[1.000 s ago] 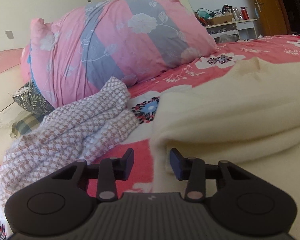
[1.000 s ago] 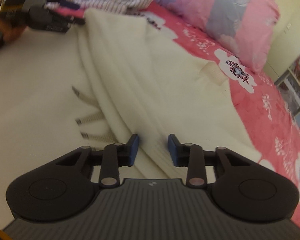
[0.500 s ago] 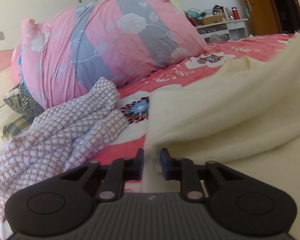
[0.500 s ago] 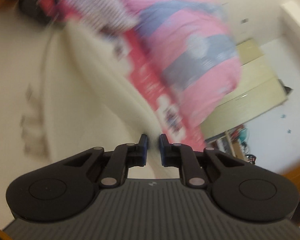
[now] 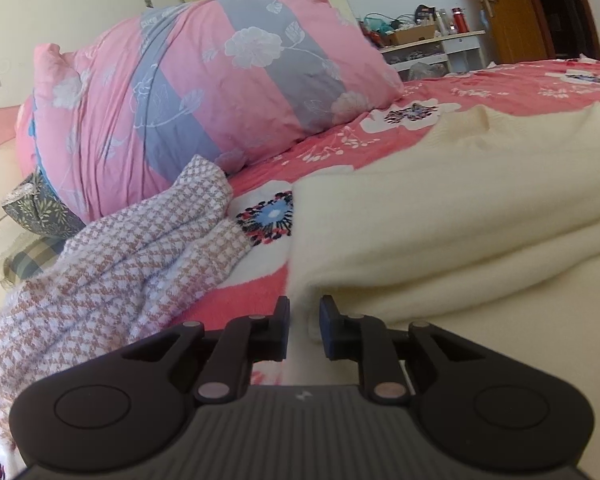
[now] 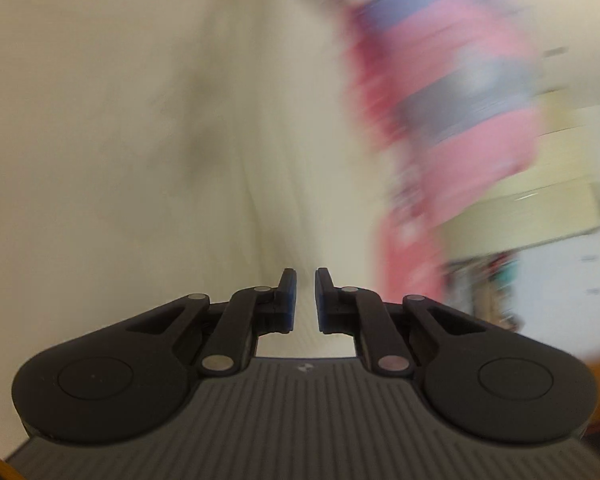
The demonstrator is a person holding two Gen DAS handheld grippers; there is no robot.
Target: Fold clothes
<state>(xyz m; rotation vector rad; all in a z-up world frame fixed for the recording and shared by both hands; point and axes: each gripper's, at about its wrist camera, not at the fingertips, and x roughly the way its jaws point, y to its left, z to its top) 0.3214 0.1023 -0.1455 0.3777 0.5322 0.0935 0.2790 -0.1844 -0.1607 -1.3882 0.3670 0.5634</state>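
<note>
A thick cream garment (image 5: 440, 216) lies folded over on the red flowered bedspread (image 5: 480, 92), filling the right of the left wrist view. My left gripper (image 5: 304, 322) sits at its near left corner, the jaws narrow and just opening, with the cream edge pinched between the pads. In the right wrist view, heavily blurred, the same cream garment (image 6: 140, 140) fills the left and centre. My right gripper (image 6: 305, 300) has its jaws almost together and still closing, with cream fabric between the blue pads.
A checked brown-and-white cloth (image 5: 112, 268) lies crumpled left of the cream garment. Behind it rests a big pink and grey flowered pillow (image 5: 204, 92). A white shelf with clutter (image 5: 432, 44) and a wooden door (image 5: 512, 8) stand beyond the bed.
Both grippers closed from wide apart onto the cream fabric. The right gripper rolled and swung, so its view went from the flat garment to a blur. The left gripper barely shifted.
</note>
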